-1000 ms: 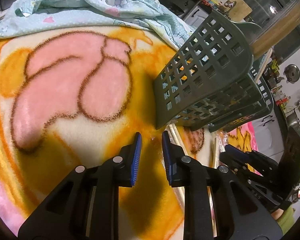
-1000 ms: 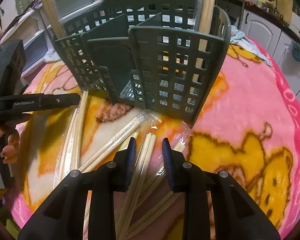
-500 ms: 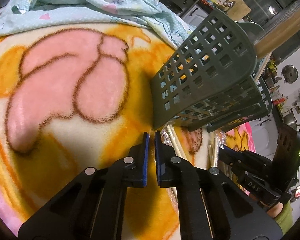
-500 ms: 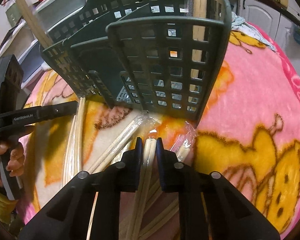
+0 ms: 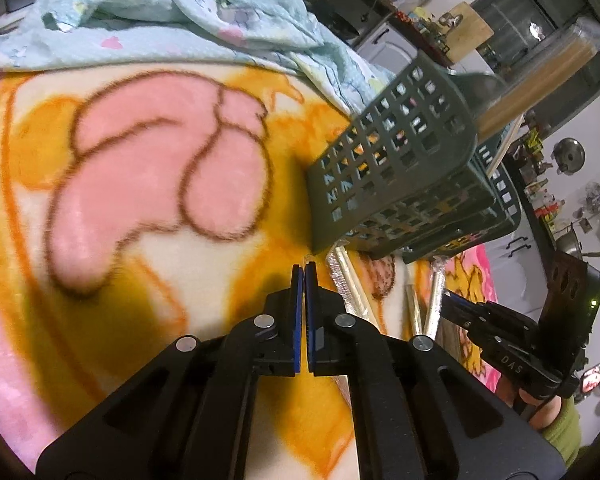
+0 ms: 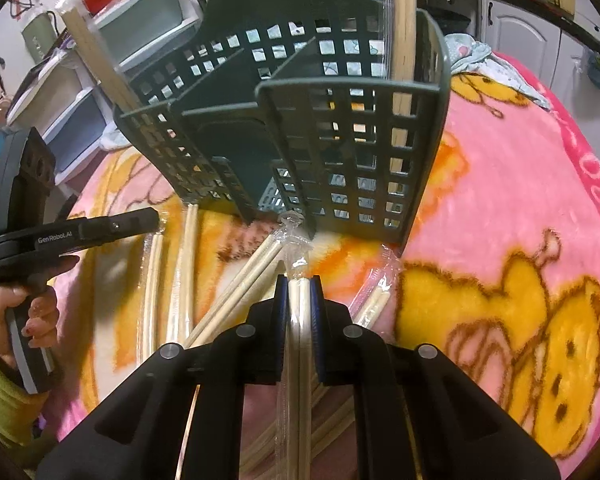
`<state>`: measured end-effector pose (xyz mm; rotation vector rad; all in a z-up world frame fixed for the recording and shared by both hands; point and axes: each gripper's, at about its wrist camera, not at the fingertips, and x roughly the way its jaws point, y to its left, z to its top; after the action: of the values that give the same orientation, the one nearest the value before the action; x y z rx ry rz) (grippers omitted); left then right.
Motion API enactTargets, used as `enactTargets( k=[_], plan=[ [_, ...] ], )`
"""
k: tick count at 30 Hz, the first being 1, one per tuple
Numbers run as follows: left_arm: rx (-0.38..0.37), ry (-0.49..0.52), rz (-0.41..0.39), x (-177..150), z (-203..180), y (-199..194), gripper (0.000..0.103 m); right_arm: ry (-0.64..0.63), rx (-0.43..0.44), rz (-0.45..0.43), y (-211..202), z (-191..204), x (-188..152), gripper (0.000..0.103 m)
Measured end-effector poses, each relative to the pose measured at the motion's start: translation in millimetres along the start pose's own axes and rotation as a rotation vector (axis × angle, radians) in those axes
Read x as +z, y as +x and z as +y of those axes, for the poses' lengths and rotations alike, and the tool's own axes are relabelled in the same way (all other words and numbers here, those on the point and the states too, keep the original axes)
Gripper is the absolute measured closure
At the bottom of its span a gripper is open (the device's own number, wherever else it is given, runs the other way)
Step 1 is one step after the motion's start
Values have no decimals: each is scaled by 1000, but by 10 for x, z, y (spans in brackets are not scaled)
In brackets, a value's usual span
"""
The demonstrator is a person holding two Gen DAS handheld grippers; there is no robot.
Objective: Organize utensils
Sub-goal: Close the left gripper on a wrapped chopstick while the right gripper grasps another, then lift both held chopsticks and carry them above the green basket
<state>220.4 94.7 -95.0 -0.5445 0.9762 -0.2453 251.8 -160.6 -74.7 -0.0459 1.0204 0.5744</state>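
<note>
Right wrist view: right claw (image 6: 299, 282) has just been closing and is clamped on a wrapped chopstick pair (image 6: 298, 308), clear plastic sleeve with a twisted end sticking out ahead of the pads, just short of the green basket (image 6: 340, 128). Only this view shows the basket's inside: slotted plastic grid walls, solid dividers making compartments, one wrapped pale wooden pair standing upright in the right-hand compartment (image 6: 402, 40), another stick leaning out at the far left corner (image 6: 96, 52); the near compartments look empty. More wrapped chopsticks (image 6: 188, 272) lie loose on the fleece blanket (image 6: 520, 200) in front of the basket, some crossing. Left claw (image 6: 140, 220) enters from the left, held by a hand (image 6: 36, 312) in a green sleeve. Left wrist view: left claw (image 5: 304, 270) pinched fully together, blue pads meeting; a thin bit of clear film may show at the tips, cannot tell whether it's gripped. This view adds a crumpled light-blue printed cloth (image 5: 160, 20) behind the blanket, and the basket's (image 5: 400, 168) outer wall seen side-on. Blanket is plush, pink and orange cartoon print.
</note>
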Motion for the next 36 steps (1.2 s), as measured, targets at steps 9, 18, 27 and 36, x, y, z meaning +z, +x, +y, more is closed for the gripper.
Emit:
enactTargets(
  k=[9, 18, 27, 36],
  plan=[
    [21, 22, -90, -11, 45, -381, 103, 3, 24, -27, -259, -28, -19, 92],
    [1, 26, -188, -8, -6, -778, 103, -51, 14, -73, -480, 243, -3, 92],
    [-48, 73, -257, 9, -256, -1116, 103, -59, -30, -112, -651, 269, 40, 92],
    [-91, 149, -293, 41, -625, -1302, 103, -75, 1, -170, -899, 322, 56, 93]
  ],
)
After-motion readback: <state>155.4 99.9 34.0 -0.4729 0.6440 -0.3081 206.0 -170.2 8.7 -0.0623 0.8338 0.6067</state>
